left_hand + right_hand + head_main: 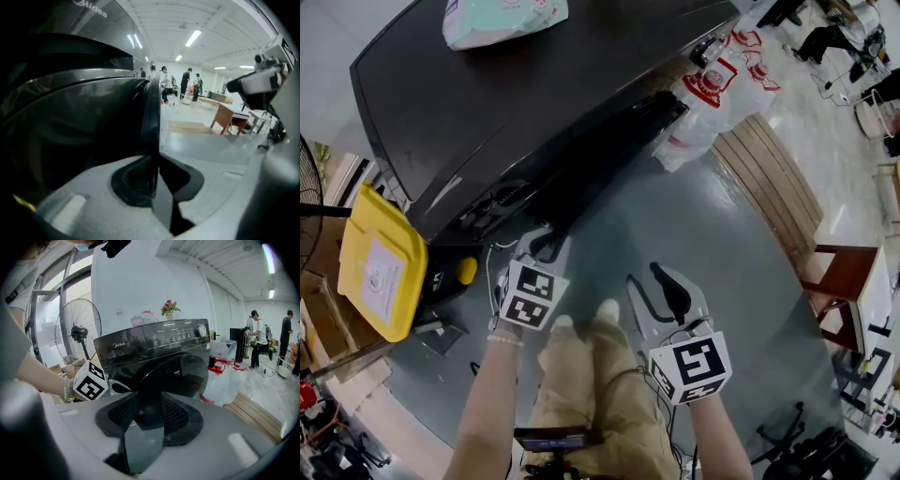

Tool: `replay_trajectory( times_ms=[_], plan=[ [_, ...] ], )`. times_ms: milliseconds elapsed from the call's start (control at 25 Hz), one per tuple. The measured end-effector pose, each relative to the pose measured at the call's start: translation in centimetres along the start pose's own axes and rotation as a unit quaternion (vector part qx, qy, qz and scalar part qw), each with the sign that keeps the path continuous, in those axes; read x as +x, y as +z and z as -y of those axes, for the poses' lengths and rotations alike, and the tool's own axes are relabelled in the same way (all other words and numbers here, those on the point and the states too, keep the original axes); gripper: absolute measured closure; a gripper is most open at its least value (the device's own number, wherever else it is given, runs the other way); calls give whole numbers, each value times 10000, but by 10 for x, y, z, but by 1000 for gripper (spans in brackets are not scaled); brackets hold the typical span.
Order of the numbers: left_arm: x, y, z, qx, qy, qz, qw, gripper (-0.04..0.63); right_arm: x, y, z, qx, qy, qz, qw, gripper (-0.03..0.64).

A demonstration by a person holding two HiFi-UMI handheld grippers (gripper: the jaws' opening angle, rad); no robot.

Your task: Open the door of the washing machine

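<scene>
**A:** Where's the door?

**B:** The round dark-glass door [180,371] is in the front of the black front-loading washing machine [516,94], under its control panel [159,341]. The grey two-jaw left gripper [153,161] is right up against it.

**A:** Gripping it?

**B:** Yes. In the left gripper view the door's thin black rim runs straight between the jaws, and the dark ribbed pads [131,180] are closed in on it from both sides. I can't tell whether the door is off its latch.

**A:** And the other one?

**B:** The right gripper [150,404] is held back from the machine, jaws apart, with nothing in them.

**A:** Any writing?

**B:** Pale "Midea" lettering [121,347] sits at the panel's left end, and the same name shows at the top of the left gripper view. The markings beside the silver knob [201,330] are too small to read. A yellow plastic bin [403,246] beside the machine carries a white label [380,278]. White plastic bags with red print [712,89] stand by the machine's far corner. Neither the label nor the print is legible.
</scene>
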State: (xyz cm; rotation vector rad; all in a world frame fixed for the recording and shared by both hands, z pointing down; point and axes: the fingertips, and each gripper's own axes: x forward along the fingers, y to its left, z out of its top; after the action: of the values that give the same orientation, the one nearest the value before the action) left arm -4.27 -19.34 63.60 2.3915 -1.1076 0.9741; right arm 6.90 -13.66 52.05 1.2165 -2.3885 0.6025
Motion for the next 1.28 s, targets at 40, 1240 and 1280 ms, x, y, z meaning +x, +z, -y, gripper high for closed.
replay_trajectory(
  times_ms=[40, 1240, 1280],
  plan=[
    [0, 0, 4, -6, -41, -17, 10000, 551, -1, 0, 0, -1, -3, -14, 10000, 479],
    [-146, 75, 43, -17, -478, 583, 9972, 601, 13, -8, 23, 532, -700, -861, 9924, 442],
    [-151, 77, 44, 10, -467, 599, 9971, 601, 16, -11, 25, 558, -728, -911, 9916, 442]
  ],
)
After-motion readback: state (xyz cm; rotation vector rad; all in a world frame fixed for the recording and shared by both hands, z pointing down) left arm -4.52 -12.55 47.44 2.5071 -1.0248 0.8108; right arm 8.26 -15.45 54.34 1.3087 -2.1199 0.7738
